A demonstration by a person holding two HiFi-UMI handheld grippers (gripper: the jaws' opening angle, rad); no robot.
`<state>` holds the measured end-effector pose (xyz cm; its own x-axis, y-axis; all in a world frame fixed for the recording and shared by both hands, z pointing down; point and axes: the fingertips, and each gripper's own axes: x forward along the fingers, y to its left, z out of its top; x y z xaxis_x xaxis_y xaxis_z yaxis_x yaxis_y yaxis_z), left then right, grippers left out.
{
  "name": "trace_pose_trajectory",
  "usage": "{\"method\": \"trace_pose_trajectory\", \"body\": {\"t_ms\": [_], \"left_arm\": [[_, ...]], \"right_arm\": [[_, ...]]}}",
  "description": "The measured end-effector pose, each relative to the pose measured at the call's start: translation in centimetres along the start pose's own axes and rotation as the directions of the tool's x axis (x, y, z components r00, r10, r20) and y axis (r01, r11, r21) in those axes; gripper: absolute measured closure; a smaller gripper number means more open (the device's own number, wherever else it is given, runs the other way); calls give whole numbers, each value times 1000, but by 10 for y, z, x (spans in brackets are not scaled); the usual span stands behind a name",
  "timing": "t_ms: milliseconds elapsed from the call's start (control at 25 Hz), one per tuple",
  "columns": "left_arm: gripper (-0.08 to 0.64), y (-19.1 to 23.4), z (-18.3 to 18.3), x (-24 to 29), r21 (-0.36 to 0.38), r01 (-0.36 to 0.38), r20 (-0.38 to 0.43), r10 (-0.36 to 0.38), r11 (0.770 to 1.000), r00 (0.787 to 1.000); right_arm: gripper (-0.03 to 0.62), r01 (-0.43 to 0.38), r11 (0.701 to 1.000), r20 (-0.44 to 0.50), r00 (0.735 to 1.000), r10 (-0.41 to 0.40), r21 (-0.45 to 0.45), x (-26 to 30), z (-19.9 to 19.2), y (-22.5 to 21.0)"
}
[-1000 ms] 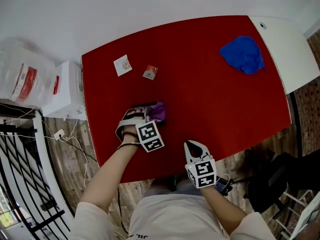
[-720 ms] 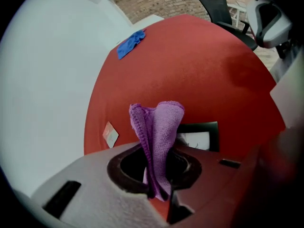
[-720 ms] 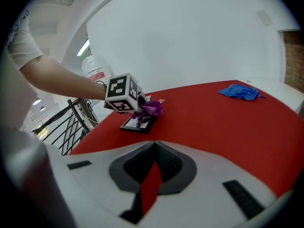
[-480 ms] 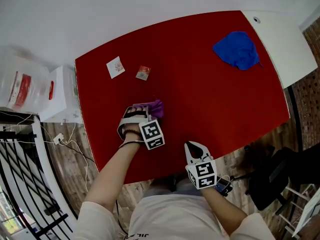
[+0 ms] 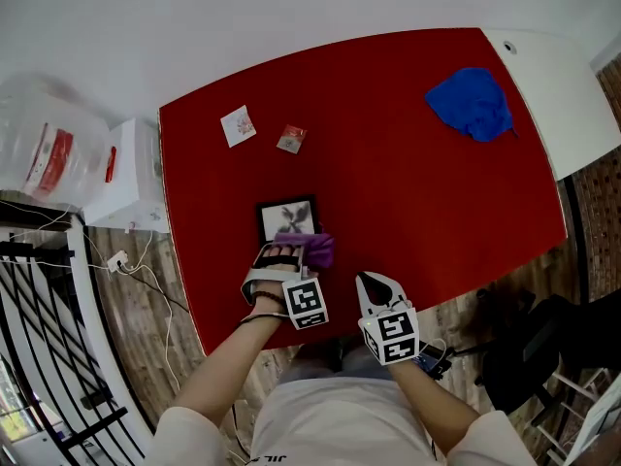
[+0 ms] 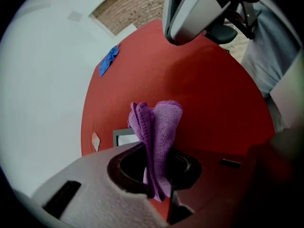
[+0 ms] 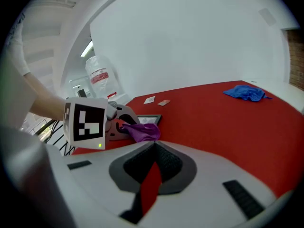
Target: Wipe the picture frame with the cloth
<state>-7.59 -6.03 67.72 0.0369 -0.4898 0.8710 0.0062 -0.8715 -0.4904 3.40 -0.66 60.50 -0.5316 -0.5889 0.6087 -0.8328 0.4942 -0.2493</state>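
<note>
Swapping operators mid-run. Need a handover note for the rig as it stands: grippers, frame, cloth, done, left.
Left gripper: shut on the purple cloth, at the near edge of the picture frame.
Right gripper: shut, empty, over the near edge of the red table, apart from the frame.
Frame: lies flat, picture up.
Done: cloth is in grip at the frame. How much is wiped cannot be told.
Left: wipe across the frame's face and border.
A blue cloth lies at the far right, untouched.
</note>
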Motion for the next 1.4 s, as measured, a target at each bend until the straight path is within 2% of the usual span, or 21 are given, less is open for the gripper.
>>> {"method": "trace_pose_trajectory", "body": {"t_ms": [160,280,320,360,400,440,480,520,600,680,720,800,880,920,960,1000,1120,1280,1400], "left_arm": [[500,9,0,-1,-43,-15,16,16,999,1000],[500,17,3,-17,-152,-34,69,45,988,997],[500,19,4,-27,-215,-33,97,55,976,994],[500,20,4,-40,-297,-28,124,68,955,990],[500,21,2,-54,-391,-22,150,87,920,985],[500,22,-1,-70,-490,-15,173,114,872,978],[500,22,-5,-87,-586,-9,193,150,810,970],[500,22,-10,-102,-675,-2,209,194,737,959],[500,20,-21,-132,-822,17,218,286,569,933],[500,14,-31,-158,-910,44,206,358,412,910],[500,11,-35,-169,-936,55,197,388,348,900],[500,8,-44,-186,-966,61,168,437,249,883],[500,5,-51,-194,-983,57,134,466,174,874],[500,2,-54,-196,-988,59,121,471,145,874],[500,-1,-56,-197,-990,63,115,471,124,875],[500,-4,-58,-198,-991,67,113,471,113,875],[500,-8,-61,-205,-991,76,119,474,108,872],[500,-15,-65,-212,-993,93,119,478,78,870],[500,-14,-72,-212,-994,86,111,486,73,867]], "right_arm": [[588,2,1000,-1,1000,-2,-11,-1,0,0],[588,-3,1000,6,1000,3,-20,-6,7,3],[588,-6,1000,9,1000,6,-27,-9,11,6],[589,-8,999,12,1000,9,-36,-12,15,9],[588,-12,999,16,1000,13,-47,-16,20,13],[588,-18,998,19,1000,19,-56,-20,25,17],[588,-29,998,24,999,31,-61,-24,30,21],[588,-46,997,31,998,48,-65,-27,36,26],[588,-84,994,46,995,87,-69,-33,48,37],[588,-108,991,60,992,113,-77,-38,59,48],[588,-113,990,67,991,119,-83,-40,64,53],[588,-113,988,80,989,121,-101,-42,71,61],[589,-107,987,94,988,119,-122,-43,75,69],[588,-105,986,98,988,119,-133,-44,76,73],[588,-104,984,101,988,119,-145,-45,76,77],[589,-103,982,102,987,120,-159,-45,76,81],[589,-100,977,98,988,120,-188,-45,77,89],[589,-89,979,91,990,107,-186,-44,76,94],[589,-79,976,90,991,99,-203,-40,76,96]]}}
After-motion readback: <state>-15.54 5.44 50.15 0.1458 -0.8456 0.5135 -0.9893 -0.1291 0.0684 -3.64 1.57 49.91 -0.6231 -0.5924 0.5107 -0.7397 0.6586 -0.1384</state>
